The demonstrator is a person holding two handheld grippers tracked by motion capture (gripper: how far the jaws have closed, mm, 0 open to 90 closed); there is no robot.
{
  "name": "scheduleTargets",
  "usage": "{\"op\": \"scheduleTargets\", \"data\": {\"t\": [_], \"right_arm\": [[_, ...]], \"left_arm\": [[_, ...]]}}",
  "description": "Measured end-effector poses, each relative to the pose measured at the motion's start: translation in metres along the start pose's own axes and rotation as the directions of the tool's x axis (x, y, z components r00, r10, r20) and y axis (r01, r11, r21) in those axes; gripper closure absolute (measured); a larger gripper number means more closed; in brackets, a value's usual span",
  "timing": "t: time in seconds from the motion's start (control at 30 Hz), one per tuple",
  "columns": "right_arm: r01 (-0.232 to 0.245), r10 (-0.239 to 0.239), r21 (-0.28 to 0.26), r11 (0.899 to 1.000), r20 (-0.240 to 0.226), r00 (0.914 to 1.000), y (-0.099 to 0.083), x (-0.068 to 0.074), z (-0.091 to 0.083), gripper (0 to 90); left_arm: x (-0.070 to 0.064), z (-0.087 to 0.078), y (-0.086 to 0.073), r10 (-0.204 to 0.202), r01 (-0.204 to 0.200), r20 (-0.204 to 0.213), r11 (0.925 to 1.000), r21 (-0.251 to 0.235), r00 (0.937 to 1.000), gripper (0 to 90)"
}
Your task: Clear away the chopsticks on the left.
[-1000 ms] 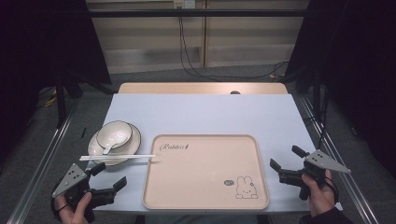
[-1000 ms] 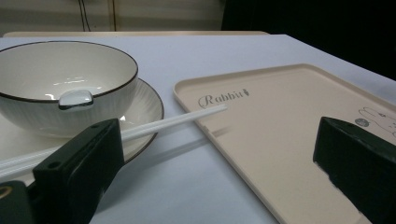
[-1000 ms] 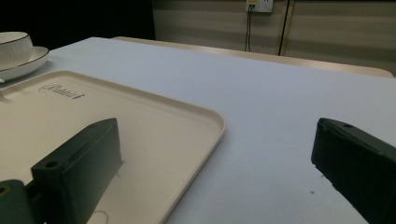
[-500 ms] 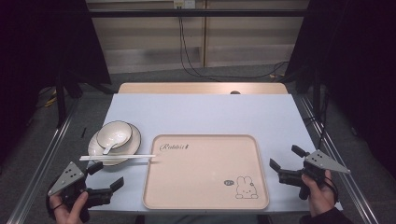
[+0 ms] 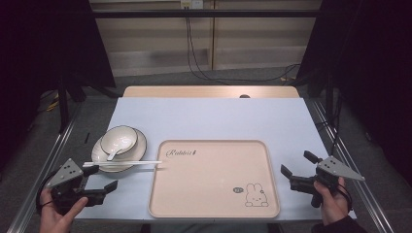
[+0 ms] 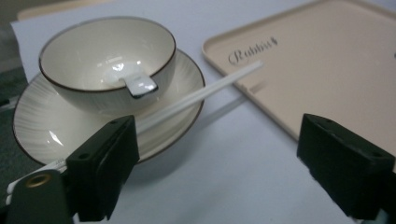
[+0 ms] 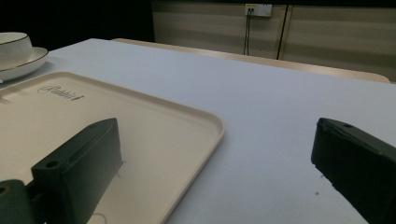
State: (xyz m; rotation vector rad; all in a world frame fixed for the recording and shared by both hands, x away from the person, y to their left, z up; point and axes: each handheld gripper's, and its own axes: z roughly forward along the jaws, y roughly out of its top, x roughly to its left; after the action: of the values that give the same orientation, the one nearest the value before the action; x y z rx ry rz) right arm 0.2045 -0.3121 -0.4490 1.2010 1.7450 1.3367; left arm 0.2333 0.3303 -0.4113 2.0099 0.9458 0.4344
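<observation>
A white bowl (image 5: 119, 137) with a dark rim stands on a ribbed white plate (image 5: 99, 156) at the table's left. A white spoon (image 6: 137, 83) lies in the bowl. White chopsticks (image 5: 124, 164) rest across the plate's near edge, their tips reaching the beige tray (image 5: 214, 194). My left gripper (image 5: 103, 177) is open just in front of the plate, and its left jaw is close to the chopsticks' handle end. In the left gripper view, the left gripper (image 6: 219, 154) frames the bowl (image 6: 107, 60) and chopsticks (image 6: 201, 93). My right gripper (image 5: 297, 163) is open and empty beside the tray's right edge.
The tray (image 7: 140, 130) is bare apart from a printed "Rabbit" word and a rabbit drawing (image 5: 255, 195). The pale blue table (image 5: 218, 119) stretches behind it to a wooden strip (image 5: 209, 91). Metal rails (image 5: 43, 194) run along both table sides.
My left gripper has shifted slightly forward, toward the plate's near edge and the chopsticks. The right gripper has stayed in place.
</observation>
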Motion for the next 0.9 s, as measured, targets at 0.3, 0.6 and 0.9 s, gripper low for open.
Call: {"op": "scheduleTargets", "data": {"t": [0.3,0.6,0.9], "right_arm": [[0.002,-0.002,-0.002,1.0,-0.008,1.0,0.0,0.0,0.0,1.4],[0.004,-0.004,0.001,1.0,-0.013,0.9999,0.0,0.002,0.0,1.6],[0.007,-0.007,0.002,1.0,-0.012,0.9999,0.0,0.002,0.001,1.9]], "left_arm": [[0.032,0.01,0.004,0.083,-0.09,0.094,0.9925,0.082,0.9922,16.5],[0.05,0.021,0.008,0.19,-0.205,0.187,0.9768,0.063,0.9637,28.8],[0.067,0.025,0.009,0.211,-0.232,0.182,0.9676,0.1,0.9602,46.9]]}}
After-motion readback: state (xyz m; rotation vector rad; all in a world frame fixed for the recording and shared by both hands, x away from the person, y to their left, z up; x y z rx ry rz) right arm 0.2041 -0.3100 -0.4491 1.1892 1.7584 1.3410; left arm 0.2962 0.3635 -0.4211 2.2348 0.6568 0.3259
